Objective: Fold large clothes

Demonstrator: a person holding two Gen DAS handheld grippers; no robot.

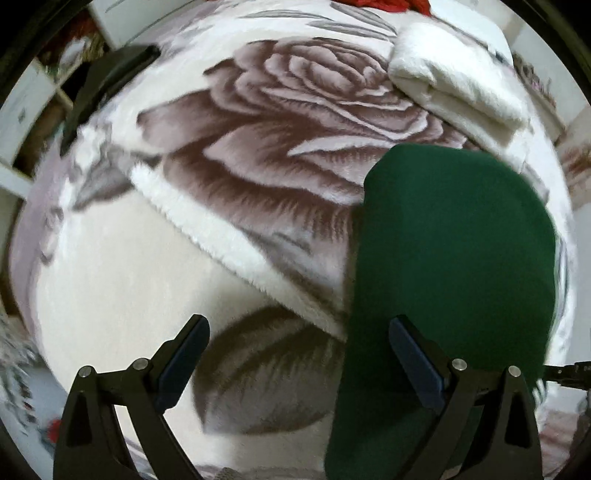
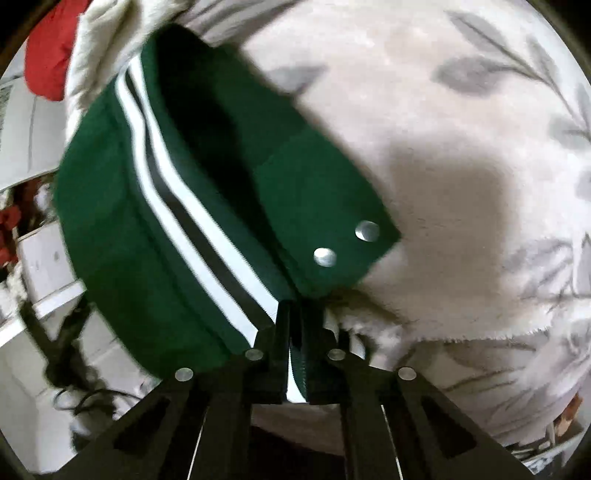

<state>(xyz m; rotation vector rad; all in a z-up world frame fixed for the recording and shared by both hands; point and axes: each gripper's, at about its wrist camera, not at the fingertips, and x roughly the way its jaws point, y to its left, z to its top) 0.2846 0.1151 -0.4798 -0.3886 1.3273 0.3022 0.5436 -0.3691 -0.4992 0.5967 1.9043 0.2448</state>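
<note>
green jacket (image 2: pixel 166 206) pinched, right gripper (image 2: pixel 300 321)

Looking like a home bedroom. Lying across most of both views: a plush blanket (image 1: pixel 295 122) printed with a big rose and grey leaves, spreading like bedding over a bed. Sitting on it at the far right of the left view: a folded cream towel (image 1: pixel 458 81). Peeking in at the far edge: red cloth (image 1: pixel 376 4). Standing beyond the bed on the left: white shelves (image 1: pixel 26 96) crammed with household odds and ends, too blurred for naming. Trailing beside the bed in the right view: dark cables (image 2: pixel 66 354) against white furniture.
</note>
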